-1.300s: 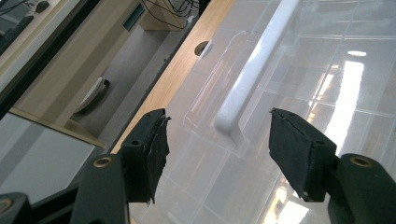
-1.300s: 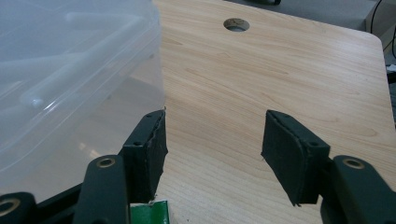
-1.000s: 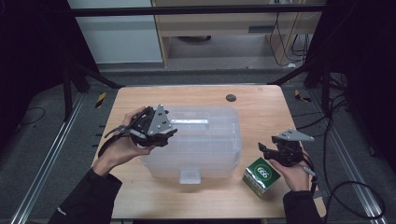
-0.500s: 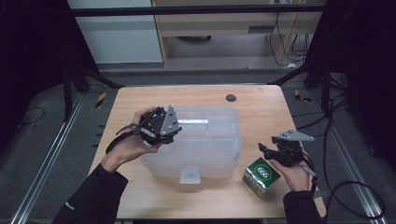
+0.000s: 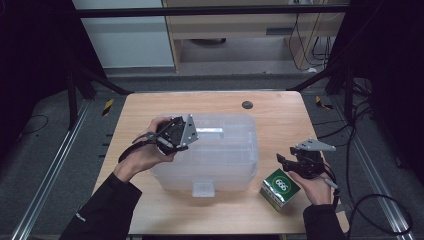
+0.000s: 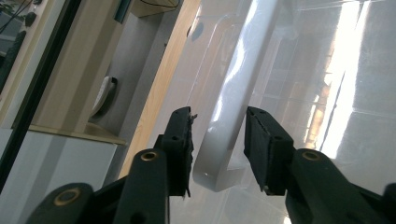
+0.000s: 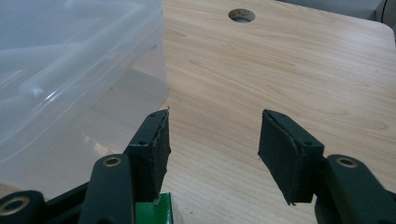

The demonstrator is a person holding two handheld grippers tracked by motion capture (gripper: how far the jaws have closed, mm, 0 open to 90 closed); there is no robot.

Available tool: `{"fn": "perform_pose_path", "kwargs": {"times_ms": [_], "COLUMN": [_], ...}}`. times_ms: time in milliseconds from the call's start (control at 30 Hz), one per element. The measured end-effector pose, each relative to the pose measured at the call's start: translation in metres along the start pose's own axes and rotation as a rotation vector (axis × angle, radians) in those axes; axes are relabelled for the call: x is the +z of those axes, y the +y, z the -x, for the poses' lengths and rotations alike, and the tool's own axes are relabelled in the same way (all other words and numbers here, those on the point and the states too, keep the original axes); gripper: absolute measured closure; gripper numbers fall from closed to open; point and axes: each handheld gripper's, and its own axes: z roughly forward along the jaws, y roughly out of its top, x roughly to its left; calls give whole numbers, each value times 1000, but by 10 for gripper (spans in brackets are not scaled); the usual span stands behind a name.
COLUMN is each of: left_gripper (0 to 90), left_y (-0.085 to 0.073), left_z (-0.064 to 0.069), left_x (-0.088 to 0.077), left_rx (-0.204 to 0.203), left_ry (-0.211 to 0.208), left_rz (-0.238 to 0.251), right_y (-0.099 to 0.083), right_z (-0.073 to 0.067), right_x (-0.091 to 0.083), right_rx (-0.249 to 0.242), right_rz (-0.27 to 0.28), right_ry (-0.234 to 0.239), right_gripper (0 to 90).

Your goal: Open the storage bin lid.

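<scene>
While the left gripper [image 6: 218, 140] hovered over the clear bin's [image 5: 210, 165] lid, the white handle [image 6: 233, 93] ran lengthwise between its jaws, which had just been closing but stood apart from it. The right gripper [image 7: 212, 149] waited open beside the green box [image 5: 280, 187].

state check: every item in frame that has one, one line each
storage box: lid on, front latch down
lid handle: lying flat on the lid, between the left jaws, pads not yet pressing
left gripper: open, jaws have just been closing round the handle
right gripper: open, nothing between the jaws
green carton: closed, resting on the table
</scene>
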Motion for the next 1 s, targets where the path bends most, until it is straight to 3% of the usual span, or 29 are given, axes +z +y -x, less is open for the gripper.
{"fn": "perform_pose_path", "kwargs": {"times_ms": [233, 400, 667, 1000], "left_gripper": [678, 684, 697, 707], "left_y": [4, 7, 9, 9], "left_z": [1, 3, 4, 6], "left_x": [0, 0, 0, 0], "left_rx": [53, 64, 112, 122], "left_ry": [18, 24, 43, 50], "left_rz": [-37, -55, -81, -69], "right_y": [0, 0, 2, 7], "right_z": [0, -1, -4, -10], "right_x": [1, 1, -1, -11], "right_rx": [1, -1, 16, 25], "right_rz": [-8, -13, -20, -11], "right_ry": [6, 11, 40, 94], "right_gripper": [441, 444, 465, 571]}}
